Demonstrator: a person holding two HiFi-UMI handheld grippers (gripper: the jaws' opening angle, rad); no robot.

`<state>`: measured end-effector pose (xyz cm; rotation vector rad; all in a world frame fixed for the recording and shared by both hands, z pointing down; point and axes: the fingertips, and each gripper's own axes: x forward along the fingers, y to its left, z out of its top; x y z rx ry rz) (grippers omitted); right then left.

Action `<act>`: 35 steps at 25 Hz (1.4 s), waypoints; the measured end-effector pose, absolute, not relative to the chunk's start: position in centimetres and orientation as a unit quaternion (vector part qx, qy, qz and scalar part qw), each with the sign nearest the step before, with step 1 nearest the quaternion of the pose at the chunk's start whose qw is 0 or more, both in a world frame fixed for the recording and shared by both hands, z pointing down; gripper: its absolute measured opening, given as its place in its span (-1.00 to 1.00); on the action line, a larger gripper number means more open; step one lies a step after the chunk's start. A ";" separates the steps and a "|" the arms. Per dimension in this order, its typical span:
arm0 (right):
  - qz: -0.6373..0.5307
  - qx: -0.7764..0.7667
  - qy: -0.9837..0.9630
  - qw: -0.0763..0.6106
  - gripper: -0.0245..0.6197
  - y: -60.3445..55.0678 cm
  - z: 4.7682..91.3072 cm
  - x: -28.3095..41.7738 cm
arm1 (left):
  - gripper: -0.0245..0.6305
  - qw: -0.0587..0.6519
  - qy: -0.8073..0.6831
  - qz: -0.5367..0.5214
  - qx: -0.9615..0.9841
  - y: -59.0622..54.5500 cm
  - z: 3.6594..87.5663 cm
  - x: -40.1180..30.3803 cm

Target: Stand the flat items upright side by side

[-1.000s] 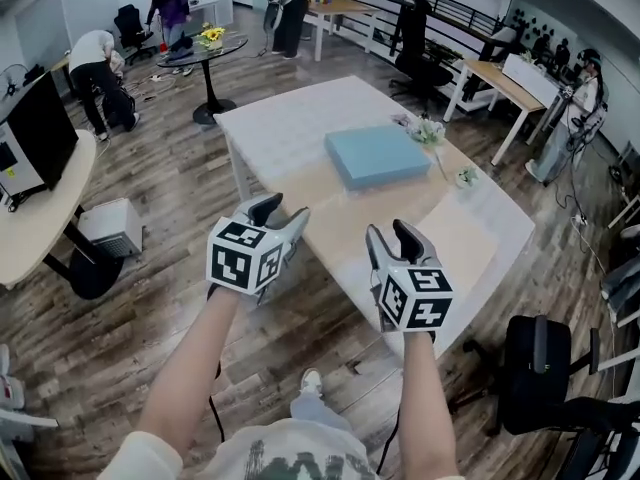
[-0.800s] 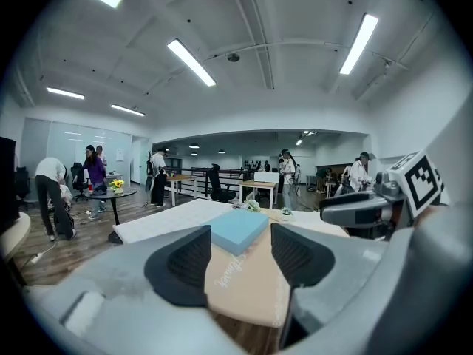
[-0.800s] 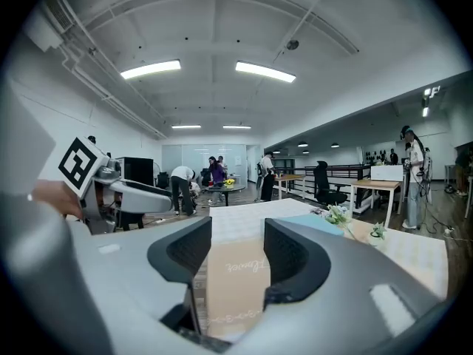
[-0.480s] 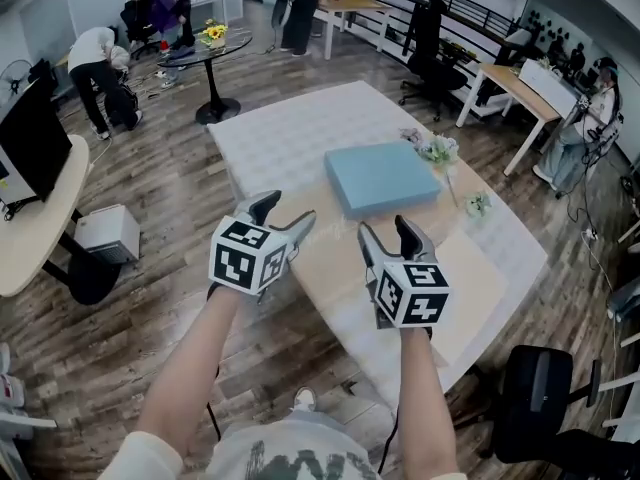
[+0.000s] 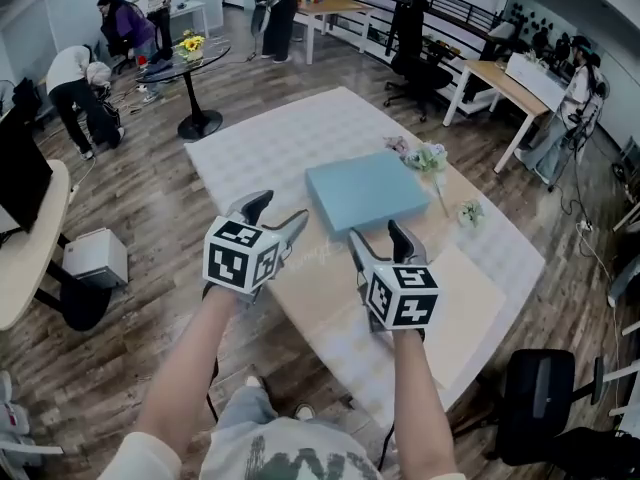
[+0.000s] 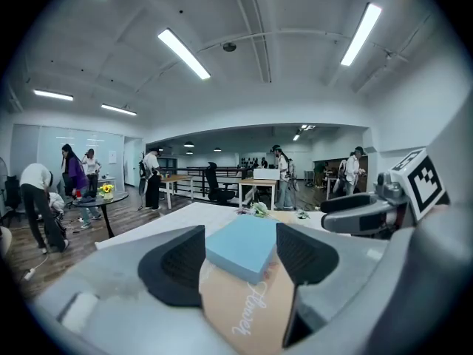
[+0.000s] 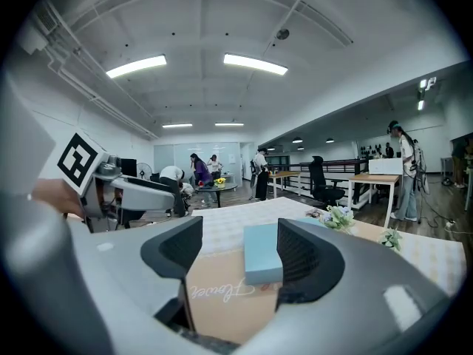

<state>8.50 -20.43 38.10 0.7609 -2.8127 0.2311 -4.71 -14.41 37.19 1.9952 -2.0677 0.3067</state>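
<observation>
The block [image 5: 365, 190] is light blue, the mat [image 5: 465, 303] tan (white script lettering).

The left forearm [image 5: 190, 368] and the right forearm [image 5: 420, 398] reach forward side by side, bare, each hand holding its tool out ahead of the body. The left gripper [image 5: 278, 211] and the right gripper [image 5: 378, 235] point forward and slightly downward, near each other but apart, level with one another. On both, the jaws have just been opening and stand wide apart, their pads pressing on nothing.
</observation>
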 end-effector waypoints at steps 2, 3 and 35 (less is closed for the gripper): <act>0.081 0.271 -0.953 0.108 0.02 -22.0 38.5 8.2 | 0.00 0.121 -0.702 0.109 0.694 -16.2 37.4 -5.1; 0.081 0.278 -0.951 0.107 0.03 -22.7 38.6 8.0 | 0.00 0.119 -0.697 0.112 0.698 -17.1 37.6 -5.4; 0.189 0.594 -0.773 0.117 0.08 -39.5 45.0 3.2 | 0.01 0.131 -0.385 0.188 0.894 -46.0 43.5 -14.4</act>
